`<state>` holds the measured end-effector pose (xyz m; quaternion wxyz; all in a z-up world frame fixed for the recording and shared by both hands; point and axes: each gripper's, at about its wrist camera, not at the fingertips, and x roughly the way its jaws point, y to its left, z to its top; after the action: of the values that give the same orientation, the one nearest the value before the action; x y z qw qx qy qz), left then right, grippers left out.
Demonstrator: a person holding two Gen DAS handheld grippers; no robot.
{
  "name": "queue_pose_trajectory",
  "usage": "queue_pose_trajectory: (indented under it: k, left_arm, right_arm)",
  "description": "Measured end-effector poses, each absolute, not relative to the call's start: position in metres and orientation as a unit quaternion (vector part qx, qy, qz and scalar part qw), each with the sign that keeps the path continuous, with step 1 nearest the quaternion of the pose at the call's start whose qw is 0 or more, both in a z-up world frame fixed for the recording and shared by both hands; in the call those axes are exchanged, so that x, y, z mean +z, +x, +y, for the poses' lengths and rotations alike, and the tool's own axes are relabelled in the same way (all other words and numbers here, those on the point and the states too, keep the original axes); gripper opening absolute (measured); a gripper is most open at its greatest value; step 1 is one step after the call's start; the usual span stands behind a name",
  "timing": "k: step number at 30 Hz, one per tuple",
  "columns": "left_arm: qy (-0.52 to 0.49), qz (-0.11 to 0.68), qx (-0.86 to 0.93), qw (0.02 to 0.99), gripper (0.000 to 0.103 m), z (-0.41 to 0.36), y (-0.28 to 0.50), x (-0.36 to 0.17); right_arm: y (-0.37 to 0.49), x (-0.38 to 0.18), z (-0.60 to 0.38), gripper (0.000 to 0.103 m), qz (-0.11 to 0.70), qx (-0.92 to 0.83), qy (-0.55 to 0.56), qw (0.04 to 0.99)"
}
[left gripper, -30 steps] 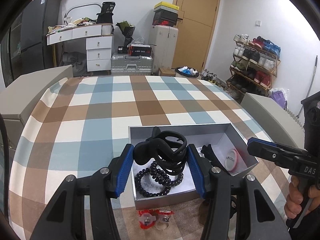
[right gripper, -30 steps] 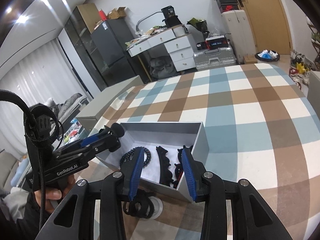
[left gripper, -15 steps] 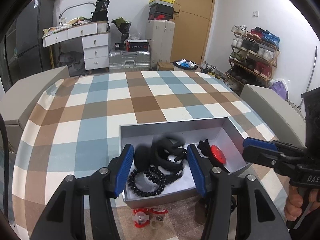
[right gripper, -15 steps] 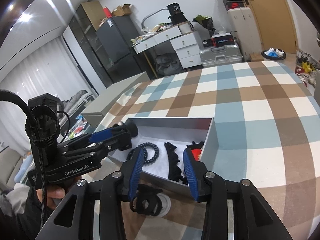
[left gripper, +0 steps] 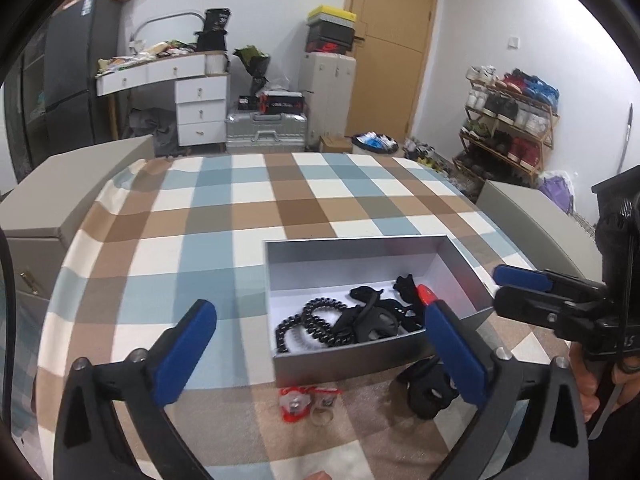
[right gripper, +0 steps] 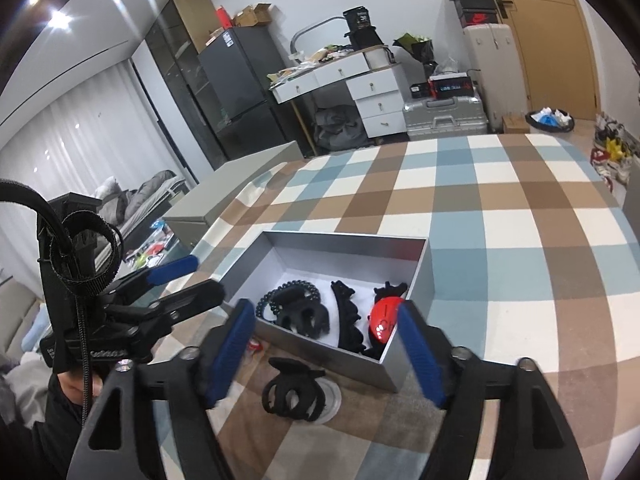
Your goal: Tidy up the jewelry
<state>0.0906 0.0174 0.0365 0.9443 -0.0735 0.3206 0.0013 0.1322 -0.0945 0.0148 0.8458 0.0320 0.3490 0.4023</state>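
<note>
A silver open box [left gripper: 360,246] [right gripper: 424,276] sits on the checked tablecloth. Inside lie a black bead bracelet [left gripper: 310,322] [right gripper: 288,294], a black claw hair clip [left gripper: 374,322] [right gripper: 304,318], other black pieces [right gripper: 350,320] and a red piece [left gripper: 425,294] [right gripper: 384,318]. My left gripper [left gripper: 320,354] is open and empty, just in front of the box. My right gripper [right gripper: 326,356] is open and empty at the box's near side. A second black claw clip [left gripper: 430,392] [right gripper: 294,394] and small red items [left gripper: 296,402] lie on the cloth before the box.
The table's far half [left gripper: 280,200] is bare cloth. Grey box-like units stand at the left [left gripper: 60,200] and right [left gripper: 532,220] table edges. A desk, suitcases, a shoe rack and a door line the room behind.
My left gripper opened wide and let the black claw clip drop into the box, then drew back. My right gripper opened wider too.
</note>
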Motion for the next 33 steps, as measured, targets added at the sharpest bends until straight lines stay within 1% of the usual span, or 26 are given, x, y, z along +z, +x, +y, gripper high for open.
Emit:
queue_pose_trajectory:
  k: [2,5,13,15,24,28,31,33]
  left_arm:
    - [-0.072,0.324,0.001,0.943,0.102,0.020,0.088,0.036]
    - [-0.065,0.330,0.006,0.942,0.102,0.023,0.085,0.032]
    - [-0.053,0.364,0.013,0.930,0.102,0.029,0.079,0.015]
    - [-0.044,0.359,0.023,0.932,0.102,0.028,0.076,0.018]
    - [-0.014,0.379,0.003,0.925,0.102,0.013,0.076,0.007]
    - [-0.011,0.392,0.008,0.920,0.102,0.015,0.078,0.002]
    - [-0.025,0.398,0.003,0.917,0.102,0.021,0.077,0.002]
    - [-0.038,0.400,-0.006,0.916,0.102,0.022,0.077,0.002]
  right_arm:
    - [0.129,0.018,-0.095,0.092,0.352,0.394,0.027,0.849]
    - [0.124,0.023,-0.096,0.094,0.359,0.381,0.016,0.852]
    - [0.105,0.028,-0.095,0.094,0.362,0.361,-0.028,0.859]
    - [0.101,0.028,-0.092,0.094,0.362,0.361,-0.042,0.858]
    - [0.101,-0.002,-0.079,0.093,0.409,0.372,-0.083,0.829]
    - [0.100,-0.012,-0.072,0.087,0.418,0.387,-0.082,0.818]
    - [0.099,-0.017,-0.066,0.078,0.421,0.395,-0.079,0.813]
    - [0.099,-0.022,-0.062,0.071,0.425,0.402,-0.079,0.807]
